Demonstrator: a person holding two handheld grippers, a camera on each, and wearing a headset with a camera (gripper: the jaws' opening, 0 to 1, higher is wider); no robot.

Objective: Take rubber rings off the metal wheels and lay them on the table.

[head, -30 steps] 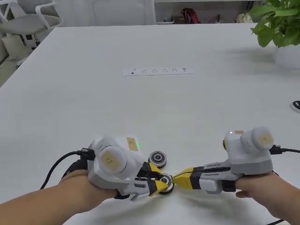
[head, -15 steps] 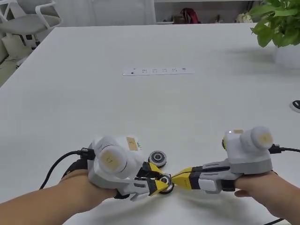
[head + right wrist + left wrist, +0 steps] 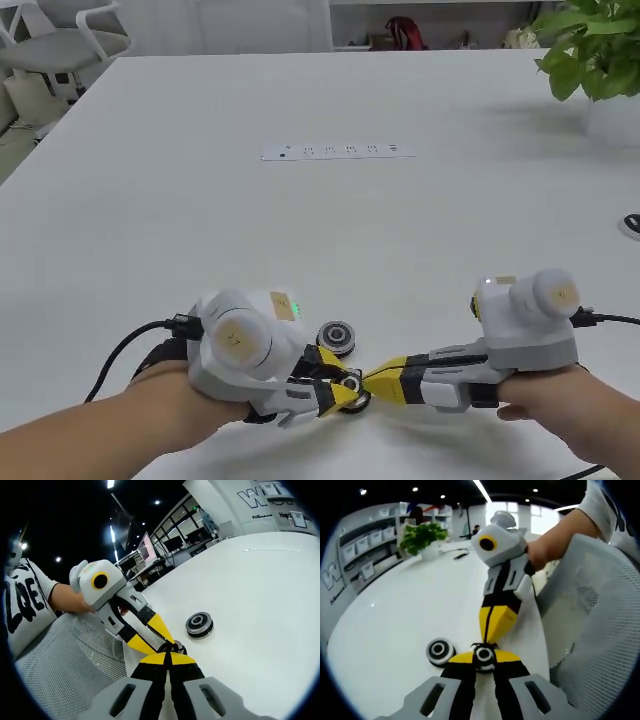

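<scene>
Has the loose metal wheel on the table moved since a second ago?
No. The loose black-rimmed metal wheel sits unchanged relative to the white power strip in the head view.

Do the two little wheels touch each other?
Apart. The right gripper view shows bare table between the loose wheel and the held wheel.

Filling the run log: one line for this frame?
left gripper: shut on wheel | right gripper: shut on ring | second wheel: on table, beside
</scene>
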